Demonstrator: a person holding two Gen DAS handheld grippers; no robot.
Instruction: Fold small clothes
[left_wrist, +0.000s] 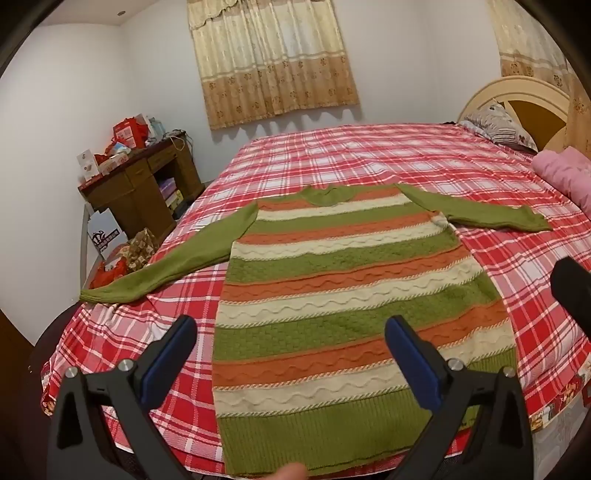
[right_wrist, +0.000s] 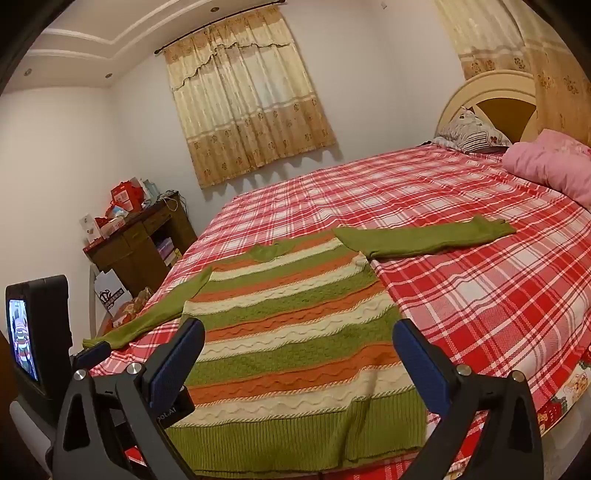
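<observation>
Sweater (left_wrist: 347, 295) laid flat on the bed (left_wrist: 406, 158), front up, hem at the near edge, neck toward the far side. Both green sleeves are spread outward: left sleeve (left_wrist: 166, 269) reaches to the bed's left edge, its cuff at the brink; right sleeve (left_wrist: 487, 214) lies out across the plaid cover.

Left tongs (left_wrist: 291, 343) are held spread to full width above the lower body of the sweater, nothing between the blue pads. Right tongs (right_wrist: 299, 350) likewise fully parted and empty, poised over the hem region. No fold is judged to be started yet.

Risks noted:
- Left cuff may be dragged off the bed edge if the body is pulled nearward or leftward.
- Thick knit may be pinched through both layers, or together with the plaid cover, so the cover would be lifted too.
- The hem overhangs the near edge slightly; a one-sided pull could skew the stripes and spoil the fold line.
- Two tongs close together may collide.
</observation>
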